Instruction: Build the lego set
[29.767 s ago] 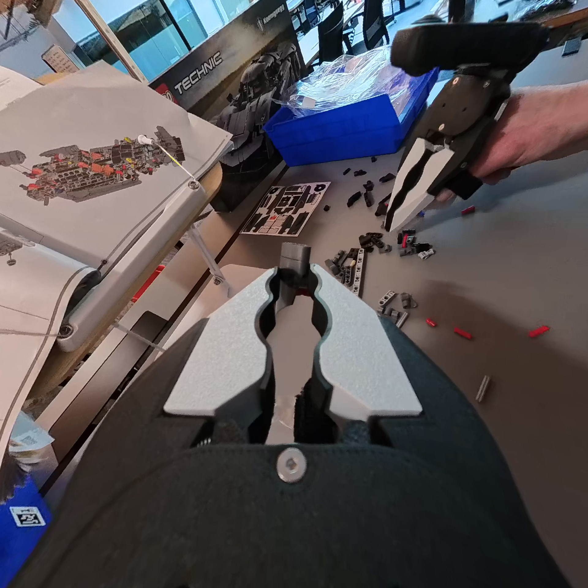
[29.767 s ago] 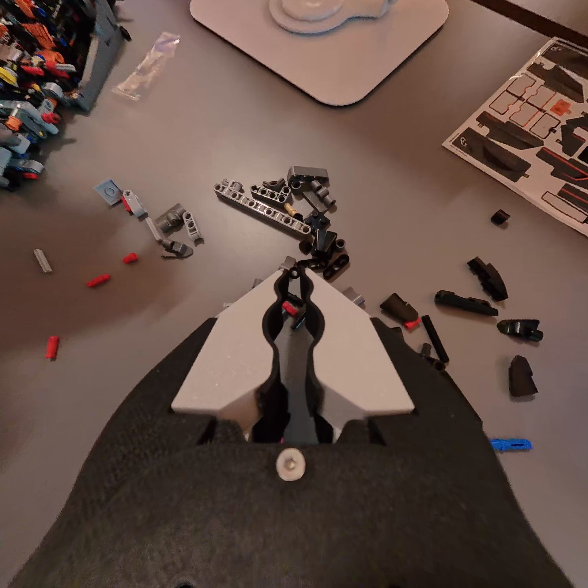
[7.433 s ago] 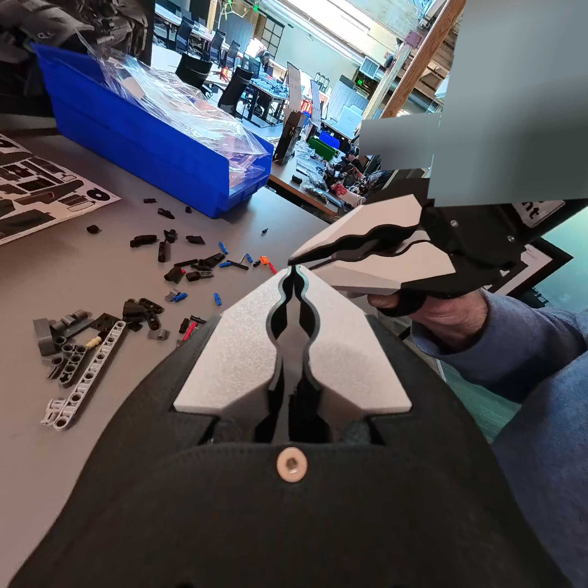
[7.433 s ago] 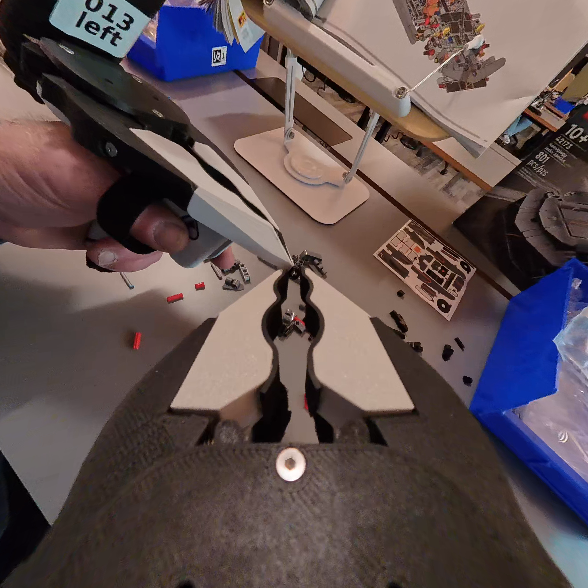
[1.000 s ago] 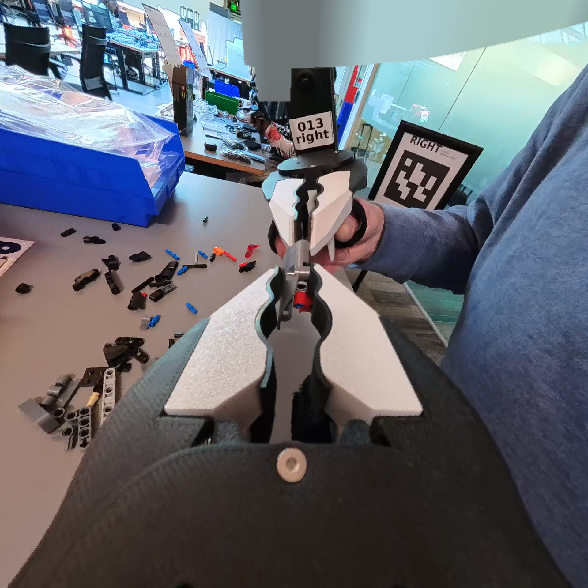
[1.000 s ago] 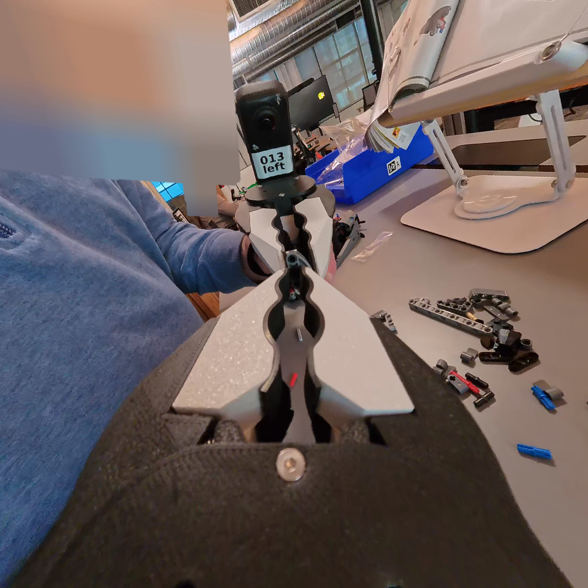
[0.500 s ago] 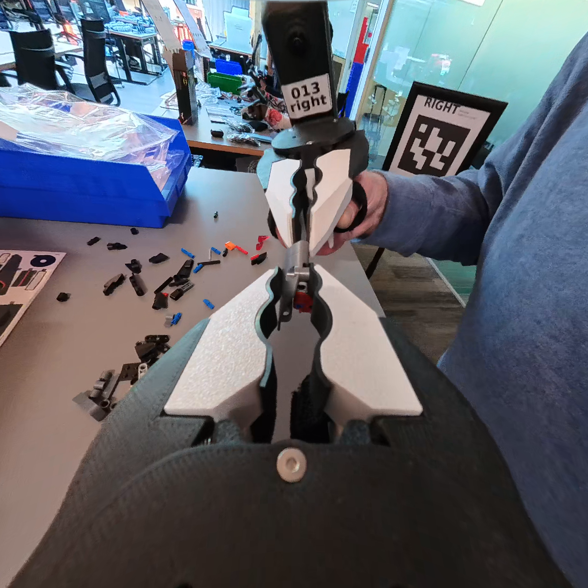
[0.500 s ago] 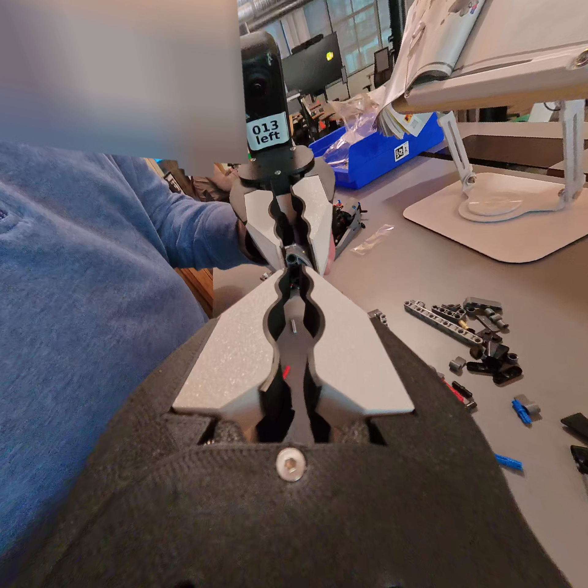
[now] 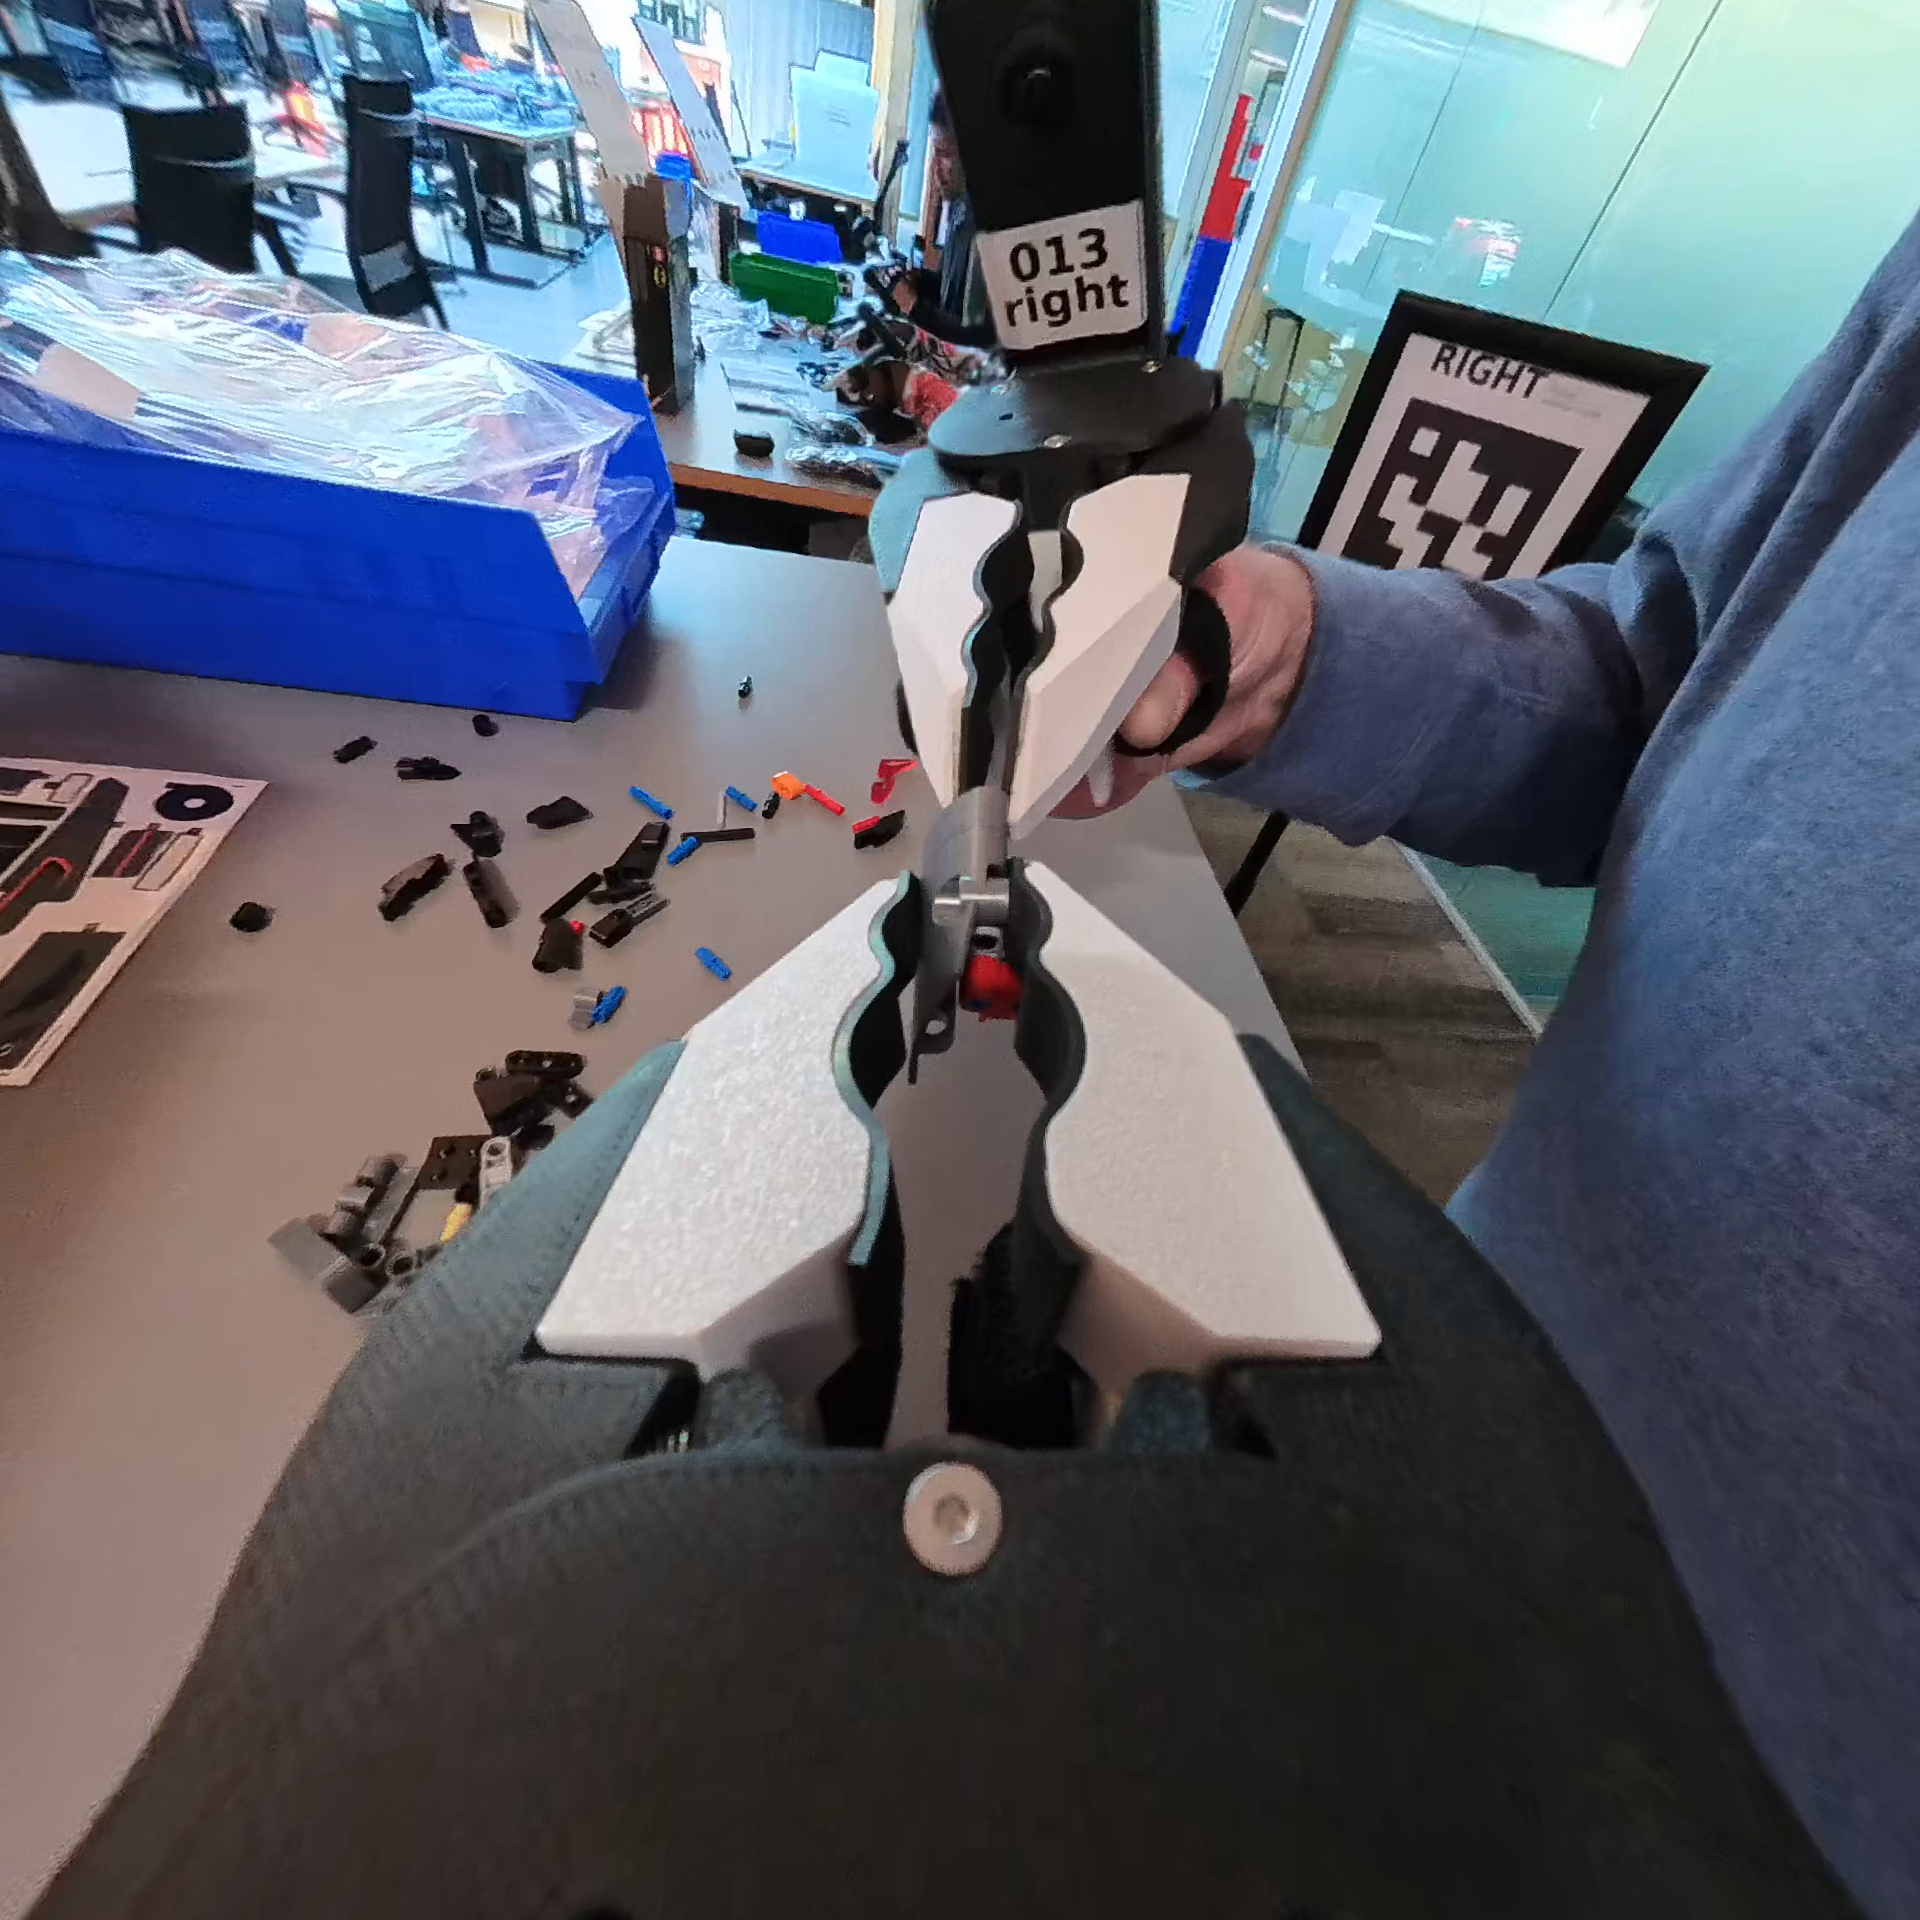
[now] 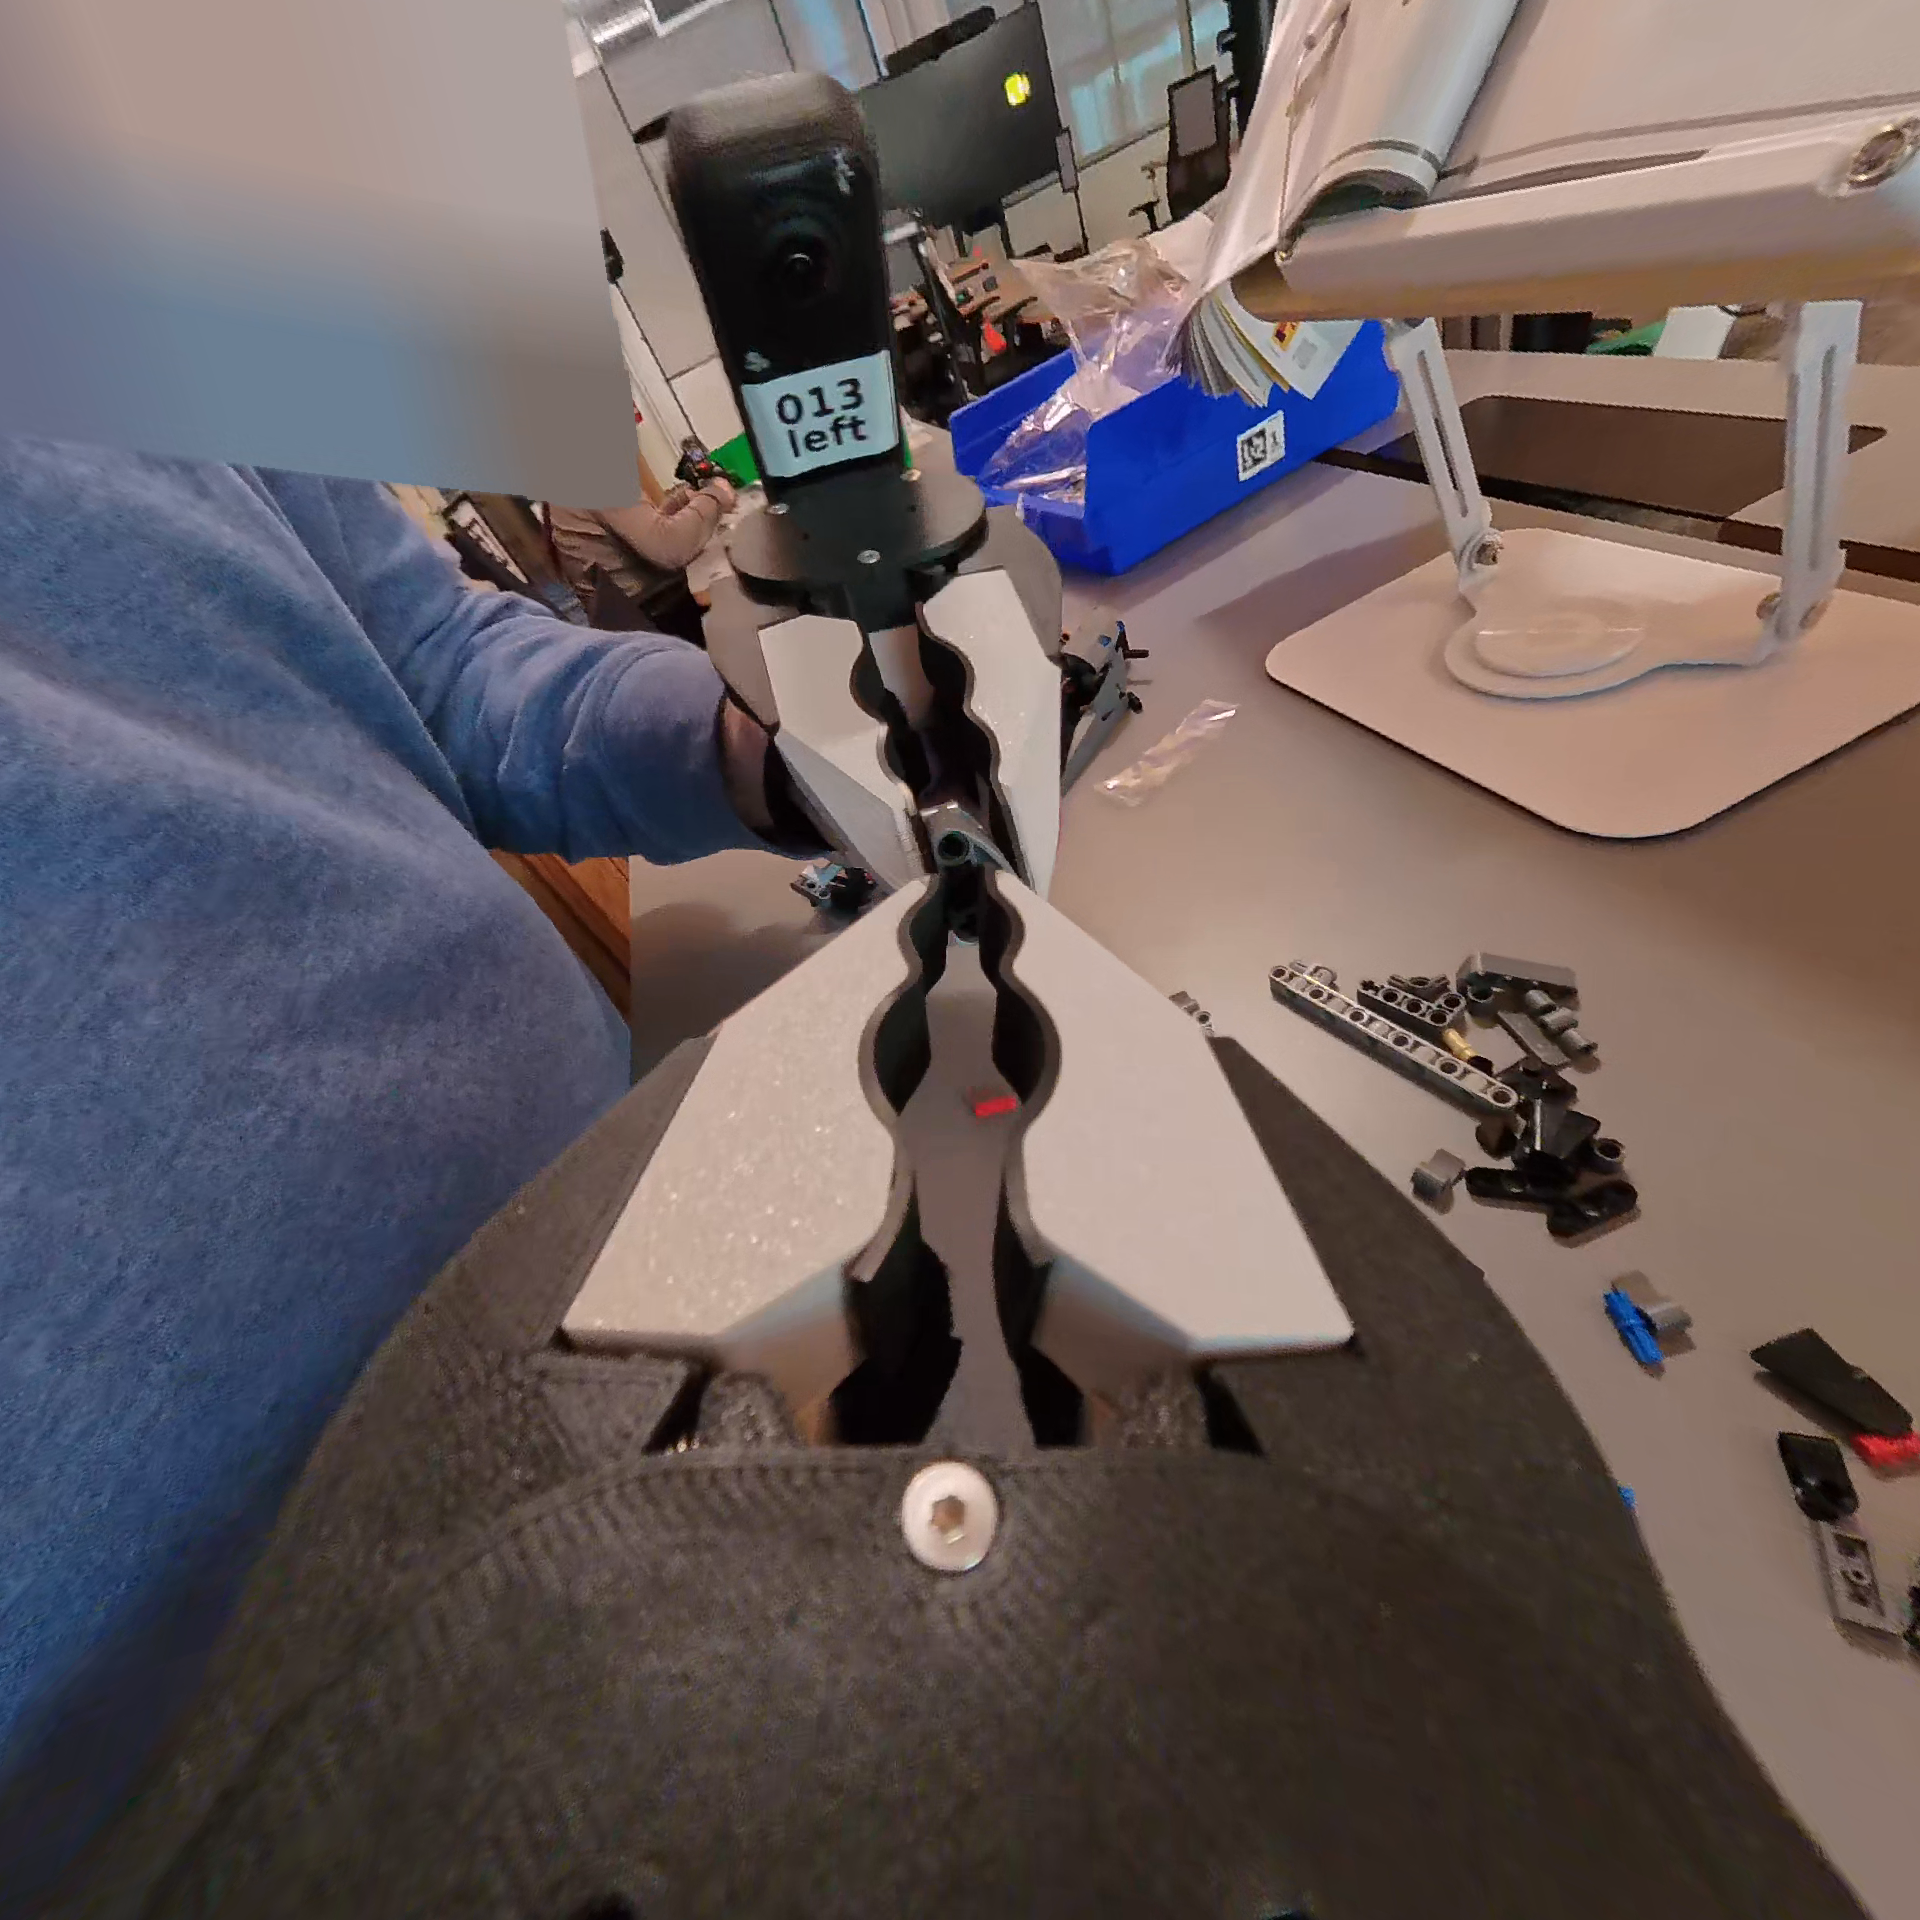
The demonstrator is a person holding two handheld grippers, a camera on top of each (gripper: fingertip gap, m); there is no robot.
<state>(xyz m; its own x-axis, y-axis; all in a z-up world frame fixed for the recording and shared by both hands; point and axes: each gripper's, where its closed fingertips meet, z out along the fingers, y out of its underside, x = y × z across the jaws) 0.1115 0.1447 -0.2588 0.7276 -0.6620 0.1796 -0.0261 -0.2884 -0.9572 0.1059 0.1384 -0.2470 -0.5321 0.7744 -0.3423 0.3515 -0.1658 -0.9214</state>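
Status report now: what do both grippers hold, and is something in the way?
Left gripper shut on grey piece with red pin. Right gripper shut on small black piece, tip to tip. Nothing between them.

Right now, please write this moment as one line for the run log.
left gripper: shut on grey piece | right gripper: shut on black piece | both tip to tip above table | stage: joining pieces

Bin [image 9: 312, 582] behind loose parts [image 9: 582, 883]; sticker sheet [image 9: 73, 894] left.
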